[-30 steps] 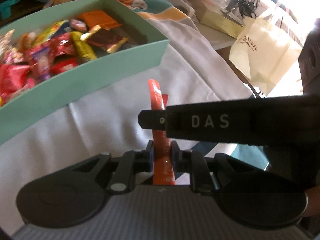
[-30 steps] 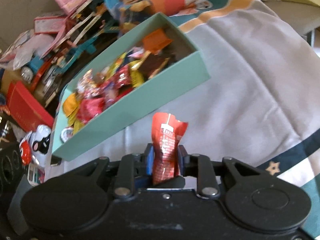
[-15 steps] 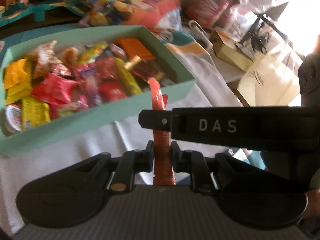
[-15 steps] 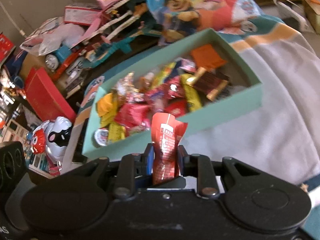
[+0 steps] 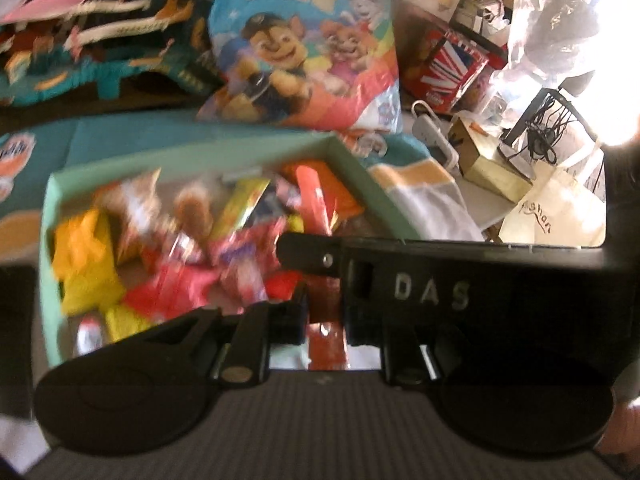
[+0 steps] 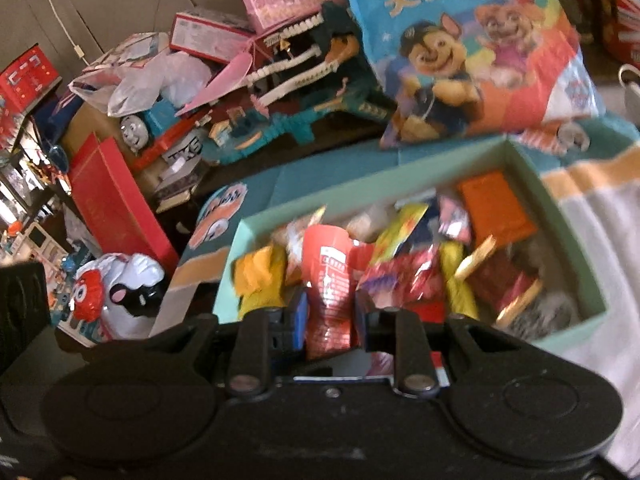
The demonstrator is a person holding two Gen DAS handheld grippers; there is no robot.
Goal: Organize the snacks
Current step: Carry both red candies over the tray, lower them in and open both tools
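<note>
A mint-green box [image 5: 352, 164] [image 6: 556, 208] holds several wrapped snacks in red, yellow and orange. My left gripper [image 5: 324, 316] is shut on a thin red snack packet [image 5: 316, 204], seen edge-on and held upright over the box. My right gripper [image 6: 330, 316] is shut on the same kind of red snack packet [image 6: 328, 276], seen face-on above the box's near left part. The black body of the right gripper, marked DAS [image 5: 432, 292], crosses the left wrist view.
The box rests on a grey and teal blanket [image 6: 600, 220]. A large cartoon-dog snack bag [image 5: 304, 52] [image 6: 460, 48] lies behind the box. Toys, a red box [image 6: 116, 204] and cartons crowd the left. A paper bag [image 5: 556, 216] and power strip sit right.
Both grippers have moved forward and up from the blanket in front of the box to above the box, each still holding the red packet.
</note>
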